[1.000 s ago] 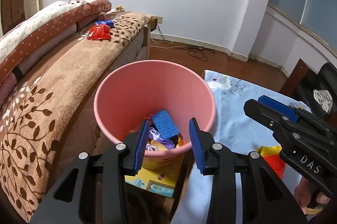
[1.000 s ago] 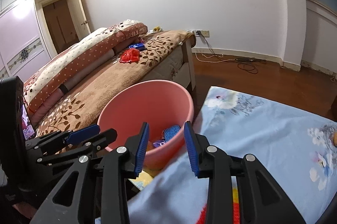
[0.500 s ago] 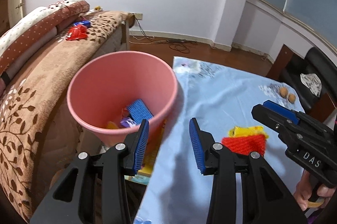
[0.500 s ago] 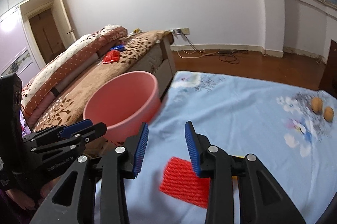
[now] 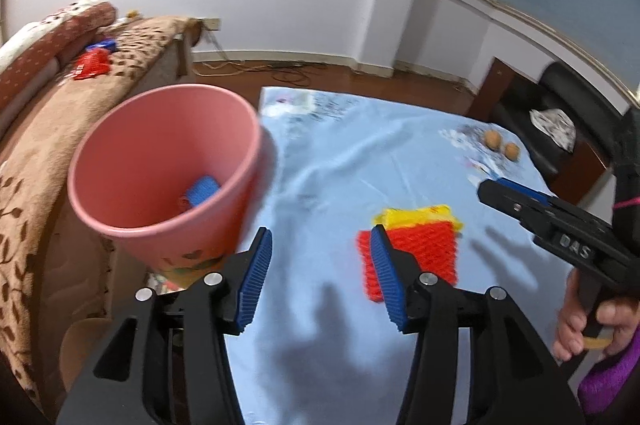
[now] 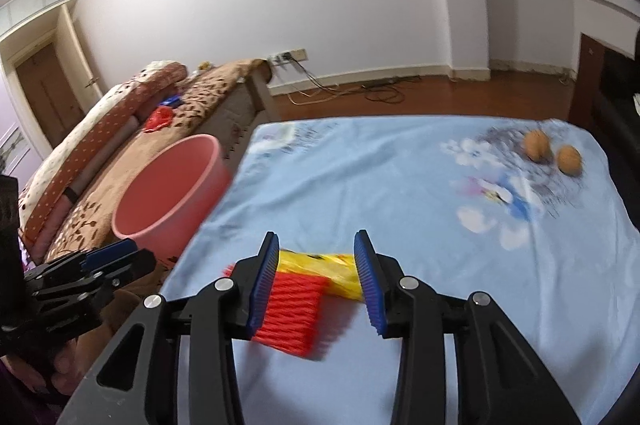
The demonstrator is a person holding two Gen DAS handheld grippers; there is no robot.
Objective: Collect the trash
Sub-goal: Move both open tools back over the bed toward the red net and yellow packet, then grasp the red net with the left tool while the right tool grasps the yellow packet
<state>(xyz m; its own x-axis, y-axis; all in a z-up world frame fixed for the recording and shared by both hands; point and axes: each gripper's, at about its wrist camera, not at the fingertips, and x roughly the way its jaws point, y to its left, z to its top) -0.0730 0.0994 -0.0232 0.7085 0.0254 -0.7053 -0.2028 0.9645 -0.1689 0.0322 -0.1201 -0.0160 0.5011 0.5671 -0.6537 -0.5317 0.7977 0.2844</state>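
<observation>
A: Both grippers hang over the blue cloth (image 6: 400,185). Right gripper (image 6: 316,277) has just been opening; nothing pinched, red foam net (image 6: 292,309) and yellow foam net (image 6: 320,265) lie on the cloth beyond its fingers.

B: Left gripper (image 5: 320,277)?

A: Jaws have just been opening too, spread wide, empty. Pink bin (image 5: 168,165) sits left of the cloth, beside the brown bed cover (image 5: 32,153); blue scrap already inside.

B: Advice for the pick?

A: My judgement: drop the right fingers astride one edge of the red net and close gently. It looks soft, ribbed mesh, flat, and overlaps the yellow one, so both may lift together.

B: Anything else left?

A: Two walnut-like round things (image 6: 552,149) at the far corner, hard-looking, likely to roll.
</observation>
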